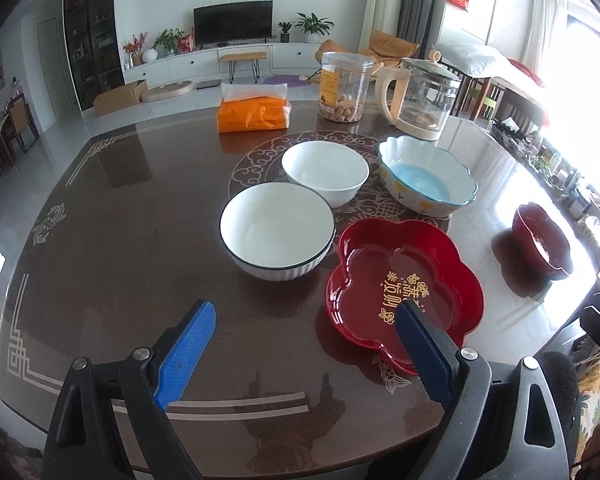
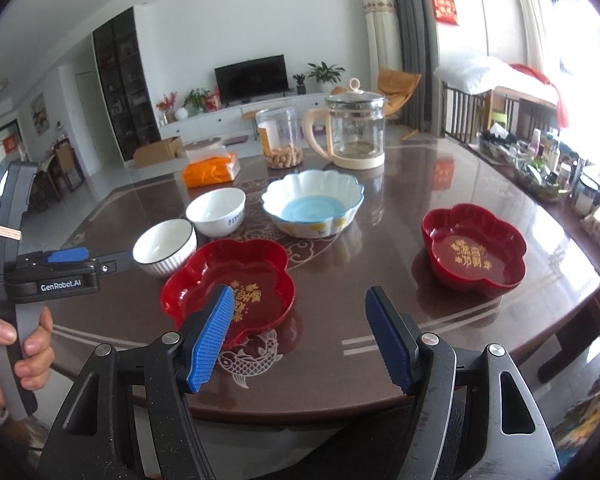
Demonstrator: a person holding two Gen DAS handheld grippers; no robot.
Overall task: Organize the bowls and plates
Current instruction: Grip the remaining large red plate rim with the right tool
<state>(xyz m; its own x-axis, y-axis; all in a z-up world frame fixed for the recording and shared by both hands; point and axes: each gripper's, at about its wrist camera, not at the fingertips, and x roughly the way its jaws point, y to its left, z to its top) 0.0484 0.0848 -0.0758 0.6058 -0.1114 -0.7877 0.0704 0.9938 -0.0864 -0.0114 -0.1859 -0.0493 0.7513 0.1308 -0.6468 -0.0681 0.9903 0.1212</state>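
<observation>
Dark brown glossy worktop [image 1: 100, 208] with pale inlay carries five dishes.

Near centre: shallow red flower-shaped plastic plate [image 1: 404, 292], gold lettering inside. A matching deeper red flower-shaped bowl [image 2: 474, 246] sits well apart, far right. Behind the plate: white ribbed bowl with dark rim [image 1: 278, 230], plain white bowl [image 1: 325, 178], scalloped white bowl with blue base [image 1: 428, 176].

Left hand-held gripper [image 1: 304, 344]: jaws wide, nothing between them; the red plate lies just ahead and to its right.

Right hand-held gripper [image 2: 300, 336]: jaws also apart, empty; the plate lies ahead-left, the red bowl ahead-right.

Judgement: either reaches the plate; the right one is nearer the red bowl.

Whether any pad touches the plate rim cannot be told. The red bowl is distorted at the left view's edge.
</observation>
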